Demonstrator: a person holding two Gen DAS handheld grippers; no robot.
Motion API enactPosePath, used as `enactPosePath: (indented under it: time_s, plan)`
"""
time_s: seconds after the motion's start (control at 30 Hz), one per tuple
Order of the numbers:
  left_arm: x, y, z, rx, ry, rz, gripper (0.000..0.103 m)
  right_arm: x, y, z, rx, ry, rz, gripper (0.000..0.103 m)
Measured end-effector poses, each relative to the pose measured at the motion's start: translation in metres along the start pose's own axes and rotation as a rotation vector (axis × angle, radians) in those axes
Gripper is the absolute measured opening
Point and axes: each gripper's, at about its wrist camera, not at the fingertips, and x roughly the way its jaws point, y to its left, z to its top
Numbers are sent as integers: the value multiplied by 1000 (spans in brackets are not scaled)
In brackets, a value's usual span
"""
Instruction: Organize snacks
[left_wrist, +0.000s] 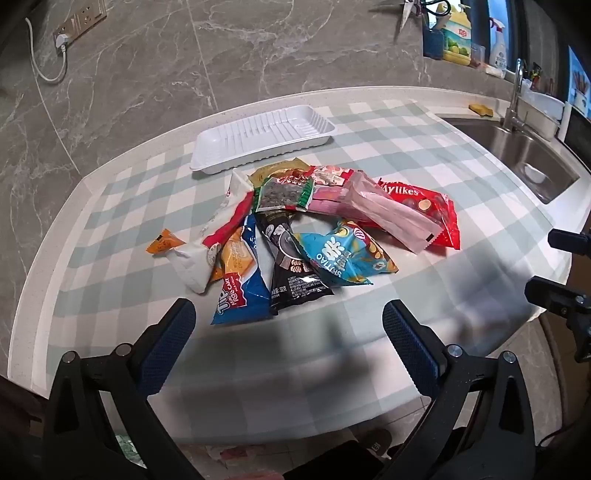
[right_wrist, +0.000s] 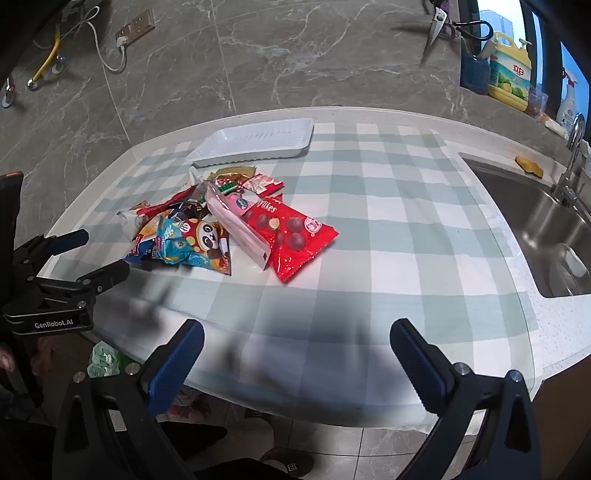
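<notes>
A heap of snack packets (left_wrist: 295, 229) lies on the checked tablecloth (left_wrist: 369, 350), in front of an empty white plastic tray (left_wrist: 264, 136). The heap holds a red Mylikes bag (left_wrist: 424, 206), a pink packet (left_wrist: 388, 214), a blue panda bag (left_wrist: 340, 258), a black packet (left_wrist: 291, 273) and a blue Tipo packet (left_wrist: 240, 291). A small orange packet (left_wrist: 162, 242) lies apart to the left. My left gripper (left_wrist: 290, 314) hovers open just short of the heap. My right gripper (right_wrist: 297, 332) stands open over bare cloth, to the right of the heap (right_wrist: 207, 225) and near the table's front edge. The tray (right_wrist: 255, 142) lies behind the heap.
A steel sink (right_wrist: 535, 218) with a tap (right_wrist: 572, 158) lies at the right, a yellow sponge (right_wrist: 529, 166) on its rim. Detergent bottles (right_wrist: 511, 74) and scissors (right_wrist: 436, 26) stand by the marble wall. The left gripper's body (right_wrist: 55, 280) shows at the right wrist view's left edge.
</notes>
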Motion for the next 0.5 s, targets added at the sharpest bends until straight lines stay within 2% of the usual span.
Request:
enactPosePath:
  time_s: [0.5]
  plan:
    - [0, -1, -2, 14, -8, 16, 103, 1, 3, 1, 0, 1, 2, 103]
